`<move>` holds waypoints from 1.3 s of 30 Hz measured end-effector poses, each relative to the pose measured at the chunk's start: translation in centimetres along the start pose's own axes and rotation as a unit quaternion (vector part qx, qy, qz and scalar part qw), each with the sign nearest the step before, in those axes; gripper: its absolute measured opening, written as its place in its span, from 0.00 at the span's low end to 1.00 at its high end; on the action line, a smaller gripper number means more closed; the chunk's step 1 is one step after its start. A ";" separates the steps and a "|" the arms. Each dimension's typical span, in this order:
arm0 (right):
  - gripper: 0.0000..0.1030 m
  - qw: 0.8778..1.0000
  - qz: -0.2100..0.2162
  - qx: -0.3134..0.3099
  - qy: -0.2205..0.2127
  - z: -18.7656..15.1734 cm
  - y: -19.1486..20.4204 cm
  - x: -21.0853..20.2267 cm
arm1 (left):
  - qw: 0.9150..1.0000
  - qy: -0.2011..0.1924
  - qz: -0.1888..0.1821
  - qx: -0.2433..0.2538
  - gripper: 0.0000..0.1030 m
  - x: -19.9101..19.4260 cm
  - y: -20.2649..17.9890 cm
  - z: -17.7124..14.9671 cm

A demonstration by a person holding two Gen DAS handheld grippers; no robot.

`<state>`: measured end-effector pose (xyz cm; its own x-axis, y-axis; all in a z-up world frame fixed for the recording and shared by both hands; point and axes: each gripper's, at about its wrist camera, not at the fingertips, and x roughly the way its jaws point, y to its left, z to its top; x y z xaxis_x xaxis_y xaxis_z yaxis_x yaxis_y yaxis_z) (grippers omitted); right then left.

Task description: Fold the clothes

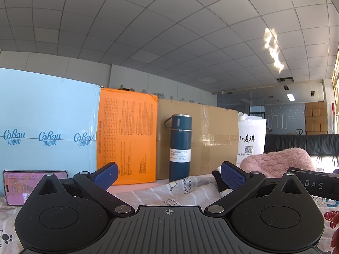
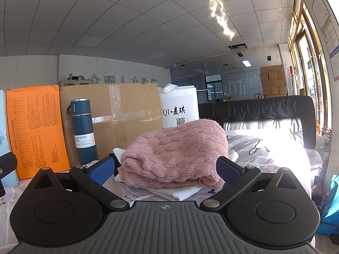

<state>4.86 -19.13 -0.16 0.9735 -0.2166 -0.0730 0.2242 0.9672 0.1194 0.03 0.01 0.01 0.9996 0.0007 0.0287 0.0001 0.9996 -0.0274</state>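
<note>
My left gripper had its blue pads spread as wide as they go, pinching nothing and touching nothing, held level above the printed bedsheet. Between the pads, farther off, stood a dark blue bottle against a row of boxes — a pale blue box, an orange box and a taped brown box. A phone with a lit screen leaned at the far left.

My right gripper was spread just as wide, its pads empty. The pink knitted sweater lay between and just beyond them, though I could not tell whether either pad brushed it. It was folded into a thick bundle with the cable pattern facing up, resting on a white garment that lay flat on the sheet. Behind it stood a white bag — what it held I could not see. To the right a pale striped cloth lay rumpled in bright sun before a black padded headboard.
</note>
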 end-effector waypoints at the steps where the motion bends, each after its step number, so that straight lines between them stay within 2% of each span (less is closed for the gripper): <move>1: 1.00 1.000 0.000 0.000 0.000 0.0 0.0 0.0 | 1.000 0.000 0.000 0.000 1.00 0.0 0.0 0.0; 39: 1.00 1.000 0.000 0.000 0.001 0.0 0.0 0.0 | 1.000 -0.001 -0.001 0.000 1.00 -0.1 0.0 0.1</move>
<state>4.86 -19.15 -0.17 0.9735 -0.2160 -0.0749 0.2238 0.9673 0.1193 -0.05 -0.03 0.11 0.9995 -0.0009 0.0309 0.0017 0.9996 -0.0277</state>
